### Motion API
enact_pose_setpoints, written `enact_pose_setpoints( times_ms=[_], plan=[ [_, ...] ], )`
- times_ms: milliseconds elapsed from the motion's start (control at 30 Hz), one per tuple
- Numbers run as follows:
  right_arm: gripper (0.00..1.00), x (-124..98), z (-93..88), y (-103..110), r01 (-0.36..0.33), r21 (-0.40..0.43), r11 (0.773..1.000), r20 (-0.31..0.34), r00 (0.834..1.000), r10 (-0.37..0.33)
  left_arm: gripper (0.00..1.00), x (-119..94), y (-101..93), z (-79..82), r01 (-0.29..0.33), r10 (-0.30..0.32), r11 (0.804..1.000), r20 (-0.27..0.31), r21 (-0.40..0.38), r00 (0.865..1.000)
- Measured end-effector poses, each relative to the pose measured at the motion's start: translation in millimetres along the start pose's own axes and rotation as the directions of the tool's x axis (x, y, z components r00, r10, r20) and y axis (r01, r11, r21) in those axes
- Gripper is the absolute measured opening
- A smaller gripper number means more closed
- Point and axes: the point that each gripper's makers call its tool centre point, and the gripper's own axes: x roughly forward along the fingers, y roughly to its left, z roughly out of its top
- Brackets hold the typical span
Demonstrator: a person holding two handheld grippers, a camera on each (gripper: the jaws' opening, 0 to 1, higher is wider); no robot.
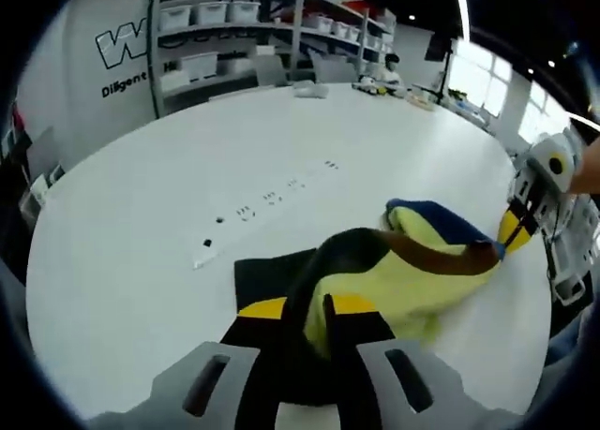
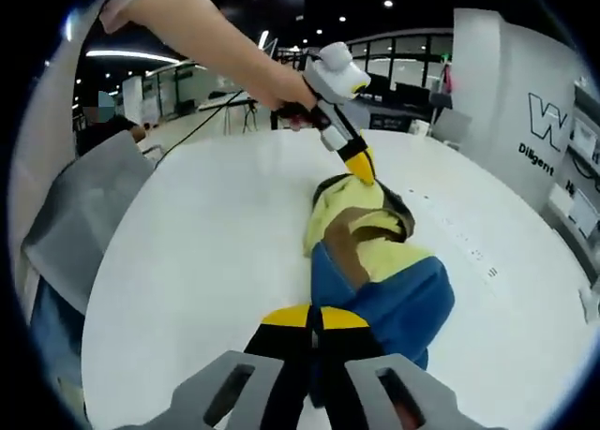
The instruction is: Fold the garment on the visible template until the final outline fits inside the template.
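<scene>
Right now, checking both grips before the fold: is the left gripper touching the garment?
Touching. In the right gripper view the left gripper has its yellow tips pinched on the garment, lifting its edge.

We see bright, even indoor light on the white tabletop (image 1: 141, 233), coming from ceiling strips and spots plus windows (image 1: 487, 83) that blow out to glare in the left gripper view. Shadows are soft and faint. Strong fisheye bending curves the tabletop edge and shelves (image 1: 234, 27). The garment (image 1: 412, 280) shows motion blur; the near tongs (image 2: 314, 332) are soft, out of focus.
</scene>
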Motion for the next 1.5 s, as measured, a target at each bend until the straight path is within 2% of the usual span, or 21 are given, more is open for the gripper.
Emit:
enact_pose_setpoints(
  times_ms=[67, 133, 267, 367, 533, 633, 733, 767, 833, 900, 967, 1033, 1067, 1133, 1233, 1267, 1300, 1333, 1400, 1500],
  plan=[
    [0.00, 0, 0.6, -1, 0.008, 0.007, 1.000, 0.003, 1.000, -0.008, 0.05, -2, -1.0, -2.8, -0.002, 0.002, 1.000, -0.002, 0.006, 1.000],
    [0.00, 0, 0.1, -2, 0.014, 0.007, 1.000, -0.001, 1.000, -0.014, 0.05, -7, -4.1, -6.9, 0.006, -0.006, 1.000, -0.010, 0.027, 1.000],
    [0.00, -1, -0.8, -2, 0.026, 0.040, 0.999, 0.003, 1.000, -0.026, 0.04, -29, -5.9, -2.5, -0.002, 0.002, 1.000, 0.058, 0.001, 0.998],
    [0.00, -5, -2.7, -6, 0.053, 0.090, 0.994, 0.012, 0.998, -0.055, 0.04, -51, -10.5, -7.8, -0.003, 0.004, 1.000, 0.094, -0.012, 0.996],
    [0.00, -10, -2.9, -7, 0.088, 0.156, 0.984, 0.026, 0.995, -0.093, 0.04, -89, -25.2, -33.3, -0.002, 0.006, 1.000, 0.129, -0.028, 0.992],
    [0.00, -12, 0.5, -3, 0.092, 0.185, 0.978, 0.046, 0.994, -0.102, 0.04, -107, -34.8, -54.4, -0.006, 0.013, 0.999, 0.136, -0.051, 0.991],
    [0.00, -12, 0.0, 4, 0.095, 0.216, 0.972, 0.049, 0.993, -0.108, 0.03, -122, -45.6, -76.3, -0.022, 0.034, 0.996, 0.138, -0.086, 0.990],
    [0.00, -13, 0.1, 6, 0.099, 0.221, 0.970, 0.052, 0.992, -0.113, 0.03, -129, -52.9, -84.8, -0.014, 0.034, 0.991, 0.155, -0.130, 0.987],
    [0.00, -16, 2.6, 13, 0.095, 0.232, 0.968, 0.074, 0.991, -0.115, 0.03, -137, -60.3, -97.6, -0.026, 0.046, 0.992, 0.154, -0.127, 0.987],
    [0.00, -16, -1.0, 19, 0.095, 0.226, 0.970, 0.058, 0.992, -0.111, 0.03, -142, -71.7, -111.0, -0.016, 0.041, 0.987, 0.157, -0.159, 0.987],
    [0.00, -17, -3.6, 24, 0.097, 0.228, 0.969, 0.053, 0.992, -0.112, 0.03, -143, -80.4, -118.4, -0.013, 0.033, 0.990, 0.145, -0.140, 0.989],
    [0.00, -18, -7.4, 28, 0.100, 0.217, 0.971, 0.041, 0.993, -0.112, 0.03, -141, -81.8, -112.5, -0.021, 0.031, 0.997, 0.143, -0.070, 0.989],
    [0.00, -19, -8.8, 29, 0.102, 0.218, 0.971, 0.039, 0.993, -0.113, 0.04, -139, -82.0, -103.9, -0.018, 0.026, 0.998, 0.149, -0.057, 0.989],
    [0.00, -20, -10.7, 31, 0.106, 0.216, 0.971, 0.037, 0.993, -0.116, 0.11, -135, -79.3, -86.4, -0.010, 0.016, 0.999, 0.181, -0.033, 0.983],
    [0.00, -21, -12.0, 34, 0.109, 0.215, 0.971, 0.039, 0.992, -0.120, 0.23, -124, -74.4, -53.8, 0.000, -0.007, 1.000, 0.257, 0.026, 0.966],
    [0.00, -21, -12.1, 34, 0.110, 0.215, 0.970, 0.039, 0.992, -0.121, 0.25, -121, -72.5, -53.1, -0.004, -0.003, 1.000, 0.240, 0.028, 0.971],
    [0.00, -22, -12.6, 33, 0.114, 0.214, 0.970, 0.040, 0.991, -0.125, 0.27, -115, -68.4, -55.9, -0.005, -0.003, 0.999, 0.186, 0.042, 0.983],
    [0.00, -22, -13.0, 33, 0.114, 0.216, 0.970, 0.040, 0.991, -0.126, 0.26, -111, -67.4, -53.0, -0.002, -0.008, 0.998, 0.173, 0.058, 0.985],
    [0.00, -22, -13.3, 33, 0.118, 0.211, 0.970, 0.040, 0.991, -0.129, 0.27, -105, -63.8, -35.5, -0.012, -0.011, 0.993, 0.196, 0.115, 0.981],
    [0.00, -22, -14.3, 34, 0.116, 0.196, 0.974, 0.034, 0.992, -0.125, 0.30, -89, -66.8, -22.8, 0.046, -0.066, 0.992, 0.171, 0.116, 0.983]
  ],
)
